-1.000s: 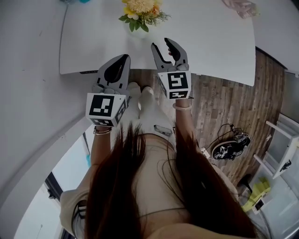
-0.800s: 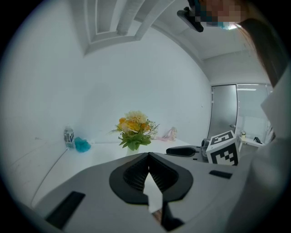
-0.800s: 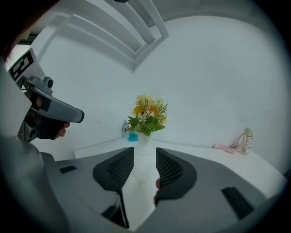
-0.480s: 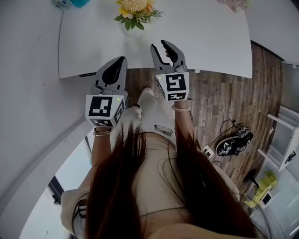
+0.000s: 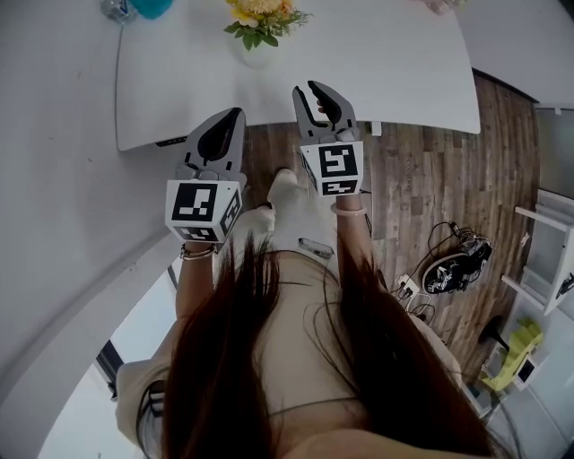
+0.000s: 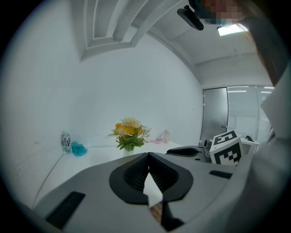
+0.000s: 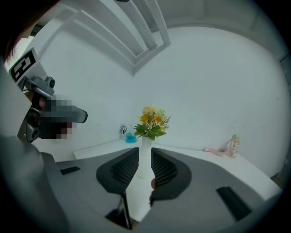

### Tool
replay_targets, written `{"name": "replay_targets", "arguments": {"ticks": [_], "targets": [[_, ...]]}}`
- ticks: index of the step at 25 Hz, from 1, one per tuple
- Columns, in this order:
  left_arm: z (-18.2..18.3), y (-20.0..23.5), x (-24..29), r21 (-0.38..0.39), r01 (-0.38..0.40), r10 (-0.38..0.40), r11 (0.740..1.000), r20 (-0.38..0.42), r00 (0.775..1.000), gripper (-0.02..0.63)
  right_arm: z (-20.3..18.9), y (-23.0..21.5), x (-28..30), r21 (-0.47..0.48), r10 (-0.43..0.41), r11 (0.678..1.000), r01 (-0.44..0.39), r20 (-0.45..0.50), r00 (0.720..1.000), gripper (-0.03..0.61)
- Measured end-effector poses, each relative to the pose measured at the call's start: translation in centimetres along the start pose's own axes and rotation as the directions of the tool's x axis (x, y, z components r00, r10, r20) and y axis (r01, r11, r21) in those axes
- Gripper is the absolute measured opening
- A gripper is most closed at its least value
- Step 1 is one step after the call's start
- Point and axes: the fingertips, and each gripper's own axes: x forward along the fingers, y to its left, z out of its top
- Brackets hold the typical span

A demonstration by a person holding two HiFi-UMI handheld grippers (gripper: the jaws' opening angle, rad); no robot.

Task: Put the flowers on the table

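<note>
Both short of the flowers [image 5: 261, 15]: left gripper [image 5: 234, 114] closed together, right gripper [image 5: 308, 90] closing on nothing.

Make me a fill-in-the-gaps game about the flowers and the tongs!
The vase under the flowers is ___ in colour. The left tongs are ___ and hold nothing. The floor beside the table looks like ___.
Missing words: white; shut; wood.
</note>
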Motion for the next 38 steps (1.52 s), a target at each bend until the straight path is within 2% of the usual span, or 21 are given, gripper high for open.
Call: {"name": "replay_targets", "arguments": {"ticks": [10,15,27,38], "targets": [[-0.1,-1.0,-3.6,0.0,0.04,-0.04,0.999,0.026,0.999,0.003,0.7,2.5,-2.9,0.01,-0.027,1.0,0.027,0.016,0.999,0.076],[0.0,-1.0,-6.1,-0.021,0.047,-0.046,0.999,0.047,0.998,0.003,1.3,3.5,-4.5,0.005,-0.054,0.999,0.054,0.036,0.998,0.069],[-0.3,-1.2,-11.7,-0.019,0.045,-0.044,0.999,0.08,0.996,0.003,3.2,6.3,-9.0,-0.009,-0.097,0.995,0.099,0.08,0.992,0.057],[-1.4,-1.4,-15.9,-0.018,0.058,-0.056,0.998,0.081,0.995,0.003,3.5,9.7,-12.4,-0.025,-0.117,0.993,0.119,0.084,0.99,0.046]]}}
